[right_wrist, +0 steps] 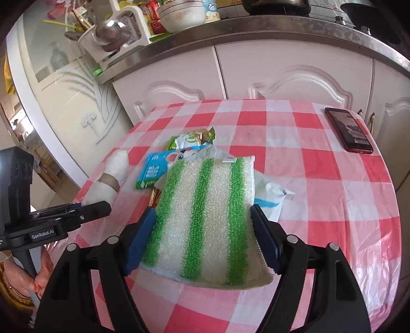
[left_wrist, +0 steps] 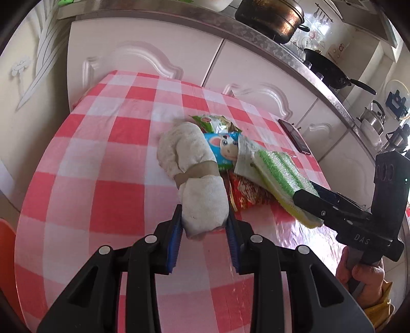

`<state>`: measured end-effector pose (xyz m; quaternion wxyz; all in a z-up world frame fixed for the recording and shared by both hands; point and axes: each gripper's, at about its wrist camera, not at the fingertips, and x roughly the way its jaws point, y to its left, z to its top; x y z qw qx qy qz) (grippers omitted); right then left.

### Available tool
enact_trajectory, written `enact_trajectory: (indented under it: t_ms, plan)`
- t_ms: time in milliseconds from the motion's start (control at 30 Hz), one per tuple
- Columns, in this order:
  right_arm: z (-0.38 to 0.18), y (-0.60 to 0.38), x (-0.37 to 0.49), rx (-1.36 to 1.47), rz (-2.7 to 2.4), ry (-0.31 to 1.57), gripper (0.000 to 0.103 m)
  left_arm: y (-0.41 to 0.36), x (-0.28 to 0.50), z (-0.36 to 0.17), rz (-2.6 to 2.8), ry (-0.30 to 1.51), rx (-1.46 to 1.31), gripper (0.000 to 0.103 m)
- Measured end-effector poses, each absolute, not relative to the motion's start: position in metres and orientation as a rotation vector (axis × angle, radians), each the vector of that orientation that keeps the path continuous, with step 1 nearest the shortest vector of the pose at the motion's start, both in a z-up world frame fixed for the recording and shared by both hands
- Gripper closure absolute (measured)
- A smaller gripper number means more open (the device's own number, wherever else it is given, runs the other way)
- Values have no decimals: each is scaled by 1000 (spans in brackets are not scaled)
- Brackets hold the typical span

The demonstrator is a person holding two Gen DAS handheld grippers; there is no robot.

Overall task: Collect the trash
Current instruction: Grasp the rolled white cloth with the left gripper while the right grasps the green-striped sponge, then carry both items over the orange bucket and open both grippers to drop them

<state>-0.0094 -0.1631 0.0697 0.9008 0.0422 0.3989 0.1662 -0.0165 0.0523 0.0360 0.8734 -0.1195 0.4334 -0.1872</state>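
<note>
Left gripper (left_wrist: 205, 220) clamps the taped white cloth roll (left_wrist: 202, 202) — right gripper (right_wrist: 203, 235) grips the green-striped white sponge (right_wrist: 207, 217) over the red-checked tablecloth (right_wrist: 320, 205).

A table (right_wrist: 320, 179) under a red-and-white checked cloth stands against a row of cream cabinets (right_wrist: 294, 74) with arched door panels. A speckled grey counter (left_wrist: 256, 33) runs above them, carrying a big pot (left_wrist: 271, 18), a black pan (left_wrist: 330, 69) and a kettle (left_wrist: 372, 116). At the counter's left end sit bowls (right_wrist: 182, 12) and a utensil rack (right_wrist: 112, 33). Left of the table is a door (right_wrist: 64, 76) with frosted leaf-patterned glass. Daylight gleams off the cloth's plastic cover.
</note>
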Motion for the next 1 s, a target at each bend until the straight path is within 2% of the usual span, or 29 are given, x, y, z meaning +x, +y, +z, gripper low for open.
enact_trajectory:
  t_ms: [233, 467, 533, 567, 600, 1000]
  plan:
    - [52, -141, -12, 2, 299, 864, 11, 65, -49, 30, -391, 927, -272, 70]
    - [43, -127, -7, -70, 207, 848, 11, 81, -72, 30, -379, 923, -278, 70]
    - [41, -127, -7, -74, 195, 850, 19, 86, -78, 30, -371, 915, -280, 70]
    - [41, -127, -9, -75, 189, 847, 26, 89, -80, 30, -370, 913, -286, 70]
    - [43, -128, -11, -74, 188, 842, 29, 92, -83, 30, -370, 911, -293, 70]
    - [60, -136, -38, -9, 203, 816, 42, 119, -106, 29, -371, 887, -329, 70]
